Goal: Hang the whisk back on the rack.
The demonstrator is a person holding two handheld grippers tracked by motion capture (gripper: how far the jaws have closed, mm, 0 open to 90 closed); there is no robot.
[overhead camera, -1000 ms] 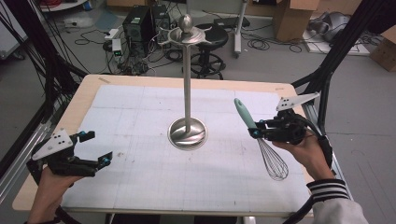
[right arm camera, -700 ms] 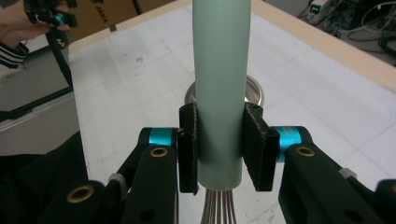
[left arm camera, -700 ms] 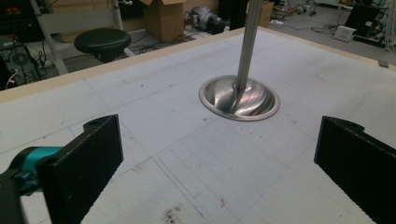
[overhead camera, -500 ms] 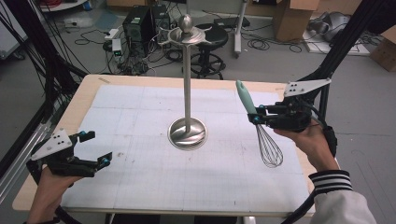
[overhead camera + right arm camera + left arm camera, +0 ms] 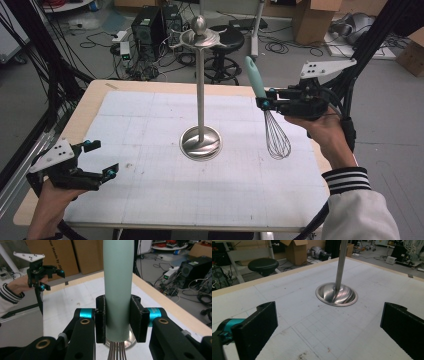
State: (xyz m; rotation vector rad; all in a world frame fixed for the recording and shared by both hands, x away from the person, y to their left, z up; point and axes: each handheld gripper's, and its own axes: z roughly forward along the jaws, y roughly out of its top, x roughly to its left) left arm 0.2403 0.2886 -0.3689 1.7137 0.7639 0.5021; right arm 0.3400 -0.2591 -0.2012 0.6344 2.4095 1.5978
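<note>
We held the whisk (image 5: pixel 267 107) in our right gripper (image 5: pixel 266 100), whose jaws pinched the bottom of its green handle, so it hung up off the table (image 5: pixel 150 200) on the right side. The whisk stood almost straight up, handle on top and wires below, and the tall stand (image 5: pixel 200 90) was to its left with its hooks higher than the handle. Our left gripper (image 5: pixel 100 160) waited near the left edge with its jaws spread wide, so the right hand was much nearer to the stand.

A tall steel stand with a round base (image 5: pixel 200 142) is standing mid-table (image 5: pixel 150 200); a teal-handled wire whisk (image 5: pixel 270 120) is hanging right of it, above the mat.
</note>
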